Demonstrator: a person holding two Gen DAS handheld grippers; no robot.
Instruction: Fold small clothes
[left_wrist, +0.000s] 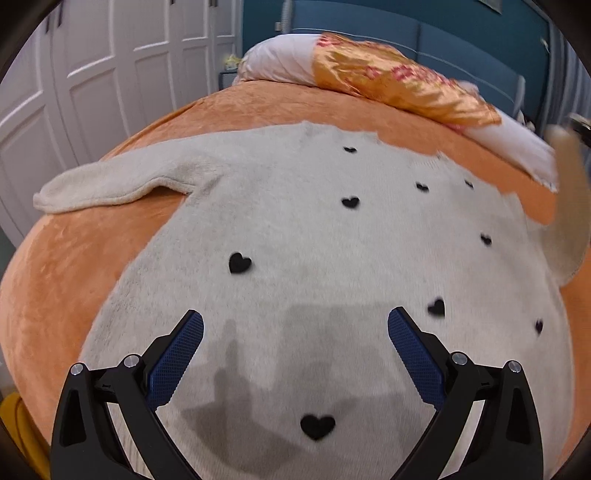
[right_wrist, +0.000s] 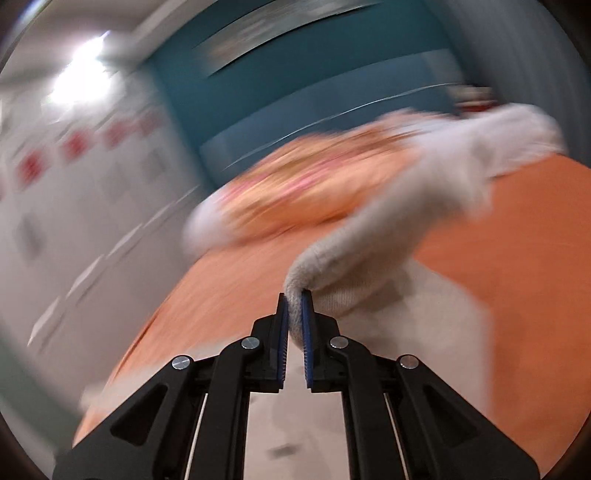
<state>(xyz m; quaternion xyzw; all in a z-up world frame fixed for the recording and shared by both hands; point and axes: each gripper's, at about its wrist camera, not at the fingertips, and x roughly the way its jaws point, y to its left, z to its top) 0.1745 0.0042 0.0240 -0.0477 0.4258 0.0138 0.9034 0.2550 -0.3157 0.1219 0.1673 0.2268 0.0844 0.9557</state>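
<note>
A cream fuzzy sweater (left_wrist: 295, 240) with small black hearts lies spread flat on an orange bedspread (left_wrist: 62, 280). Its left sleeve (left_wrist: 110, 184) lies out to the left. My left gripper (left_wrist: 295, 325) is open and empty, hovering just above the sweater's lower part. My right gripper (right_wrist: 294, 299) is shut on the cuff of the sweater's right sleeve (right_wrist: 369, 240) and holds it lifted above the bed; that view is motion-blurred. The lifted sleeve shows blurred at the right edge of the left wrist view (left_wrist: 569, 206).
A pillow with an orange floral satin cover (left_wrist: 388, 77) lies at the head of the bed. White wardrobe doors (left_wrist: 110, 74) stand to the left. A teal headboard wall (left_wrist: 443, 37) is behind.
</note>
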